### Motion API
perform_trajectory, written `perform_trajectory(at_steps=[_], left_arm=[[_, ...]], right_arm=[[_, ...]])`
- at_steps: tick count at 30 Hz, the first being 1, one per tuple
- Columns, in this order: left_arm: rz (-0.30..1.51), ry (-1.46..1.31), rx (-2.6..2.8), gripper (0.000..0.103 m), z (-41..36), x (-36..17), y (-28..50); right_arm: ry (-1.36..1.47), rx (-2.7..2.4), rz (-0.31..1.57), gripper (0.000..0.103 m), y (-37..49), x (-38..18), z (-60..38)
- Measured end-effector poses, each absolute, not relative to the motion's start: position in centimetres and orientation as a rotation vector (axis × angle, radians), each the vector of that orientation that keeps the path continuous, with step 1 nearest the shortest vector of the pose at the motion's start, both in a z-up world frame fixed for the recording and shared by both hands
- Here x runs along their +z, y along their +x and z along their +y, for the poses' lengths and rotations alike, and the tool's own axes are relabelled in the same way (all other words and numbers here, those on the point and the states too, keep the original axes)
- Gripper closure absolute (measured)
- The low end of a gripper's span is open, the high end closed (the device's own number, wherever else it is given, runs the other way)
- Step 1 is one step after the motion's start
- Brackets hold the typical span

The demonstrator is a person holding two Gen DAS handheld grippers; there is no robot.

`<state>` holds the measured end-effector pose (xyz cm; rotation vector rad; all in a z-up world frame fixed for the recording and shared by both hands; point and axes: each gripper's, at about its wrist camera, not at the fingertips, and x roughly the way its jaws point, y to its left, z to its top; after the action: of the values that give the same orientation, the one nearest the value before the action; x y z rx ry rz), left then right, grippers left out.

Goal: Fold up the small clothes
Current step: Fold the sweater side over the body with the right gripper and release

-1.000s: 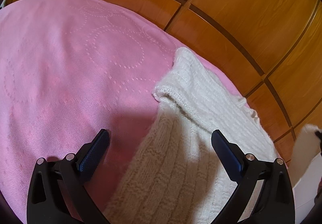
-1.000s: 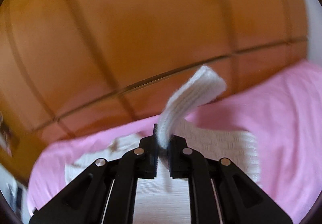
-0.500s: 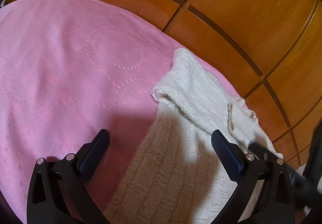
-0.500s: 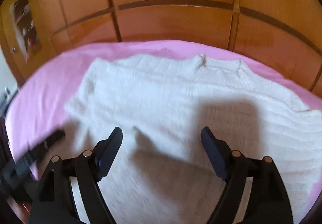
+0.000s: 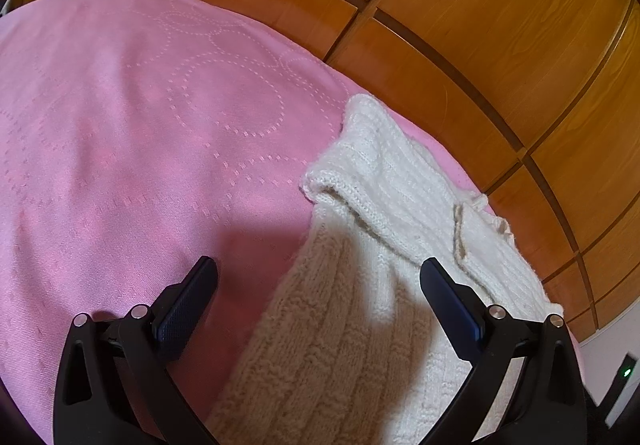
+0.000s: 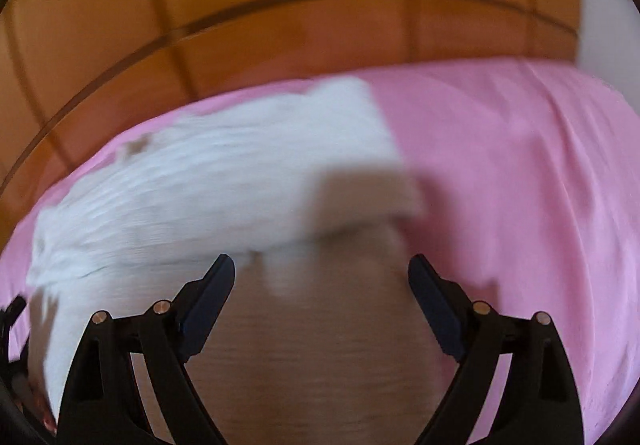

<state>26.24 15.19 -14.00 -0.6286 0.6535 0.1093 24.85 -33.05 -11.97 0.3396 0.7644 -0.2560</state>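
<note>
Sweater on bedspread, before wardrobe

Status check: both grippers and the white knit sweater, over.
Left gripper open, over the sweater's edge. Right gripper jaws just opened, nothing between them. Sweater flat on the pink bedspread. Nothing in the way.

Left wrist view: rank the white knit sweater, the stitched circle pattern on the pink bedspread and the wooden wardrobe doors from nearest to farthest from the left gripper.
1. White knit sweater: lies right under the open left gripper, toward its right finger.
2. Stitched circle pattern: farther up the pink bedspread, ahead and to the left.
3. Wooden wardrobe doors: beyond the bed's far edge, across the top and right.
</note>
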Motion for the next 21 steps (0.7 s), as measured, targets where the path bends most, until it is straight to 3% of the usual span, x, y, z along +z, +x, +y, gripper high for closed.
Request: perform_trajectory(at_steps=[3, 12, 15, 21], left_arm=[[0.651, -0.635, 0.108, 0.003, 15.3, -14.0, 26.2], [0.670, -0.608, 0.138, 0.003, 14.8, -13.7, 26.1], [0.760, -0.492, 0.159, 0.003, 13.0, -12.4, 27.7], [0.681, -0.296, 0.011, 0.003, 6.0, -7.7, 31.6]], right_arm=[[0.467, -0.223, 0.725, 0.015, 24.1, -12.8, -35.1], [0.285, -0.359, 0.833, 0.015, 27.2, -12.2, -34.9], [0.298, -0.397, 0.838, 0.015, 27.9, -12.1, -36.1], [0.348, -0.384, 0.825, 0.015, 28.7, -12.3, -36.9]])
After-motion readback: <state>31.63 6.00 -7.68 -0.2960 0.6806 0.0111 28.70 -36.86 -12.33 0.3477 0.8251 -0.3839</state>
